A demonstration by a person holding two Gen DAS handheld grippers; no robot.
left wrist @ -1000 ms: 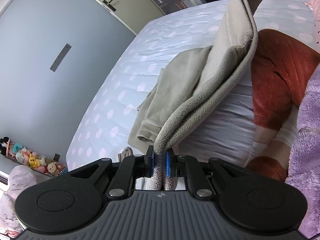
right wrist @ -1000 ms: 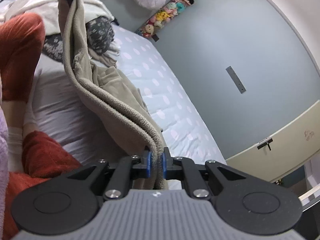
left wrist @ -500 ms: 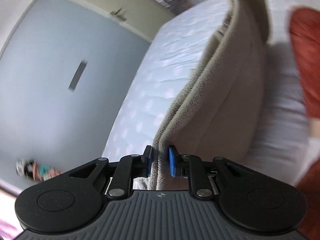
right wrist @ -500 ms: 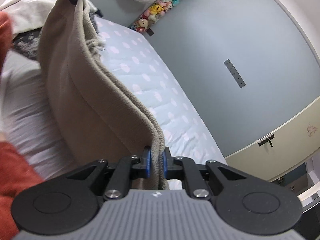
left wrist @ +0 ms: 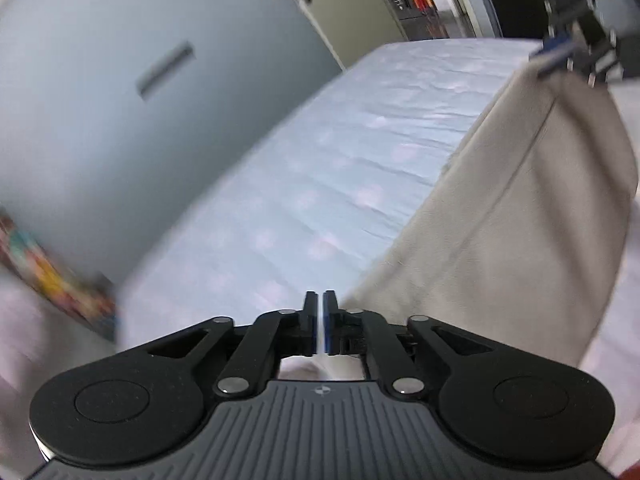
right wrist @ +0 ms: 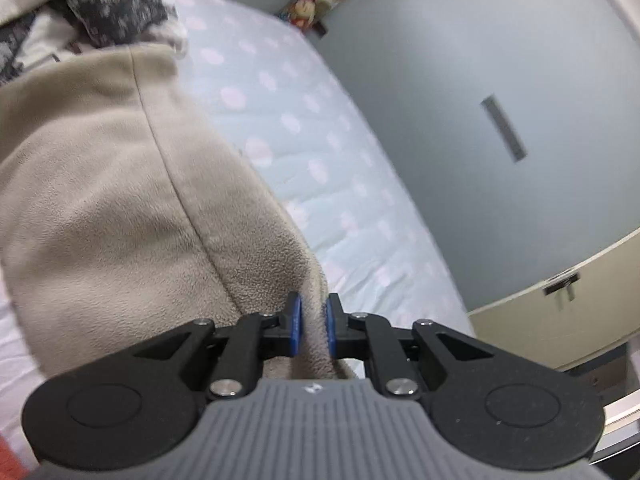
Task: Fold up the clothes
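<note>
Right wrist view: your right gripper pinches one beige fleece garment, which drapes over the one bed. Left wrist view: your left gripper is nearly closed with nothing visible between its pads, the garment just right of it.

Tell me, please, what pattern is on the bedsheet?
Pale blue bedsheet with soft pink-white dots, clearest in the right wrist view.

The fleece garment is spread on the bed, a heap of clothes is piled at its far end, and a wall is set right of the bed
</note>
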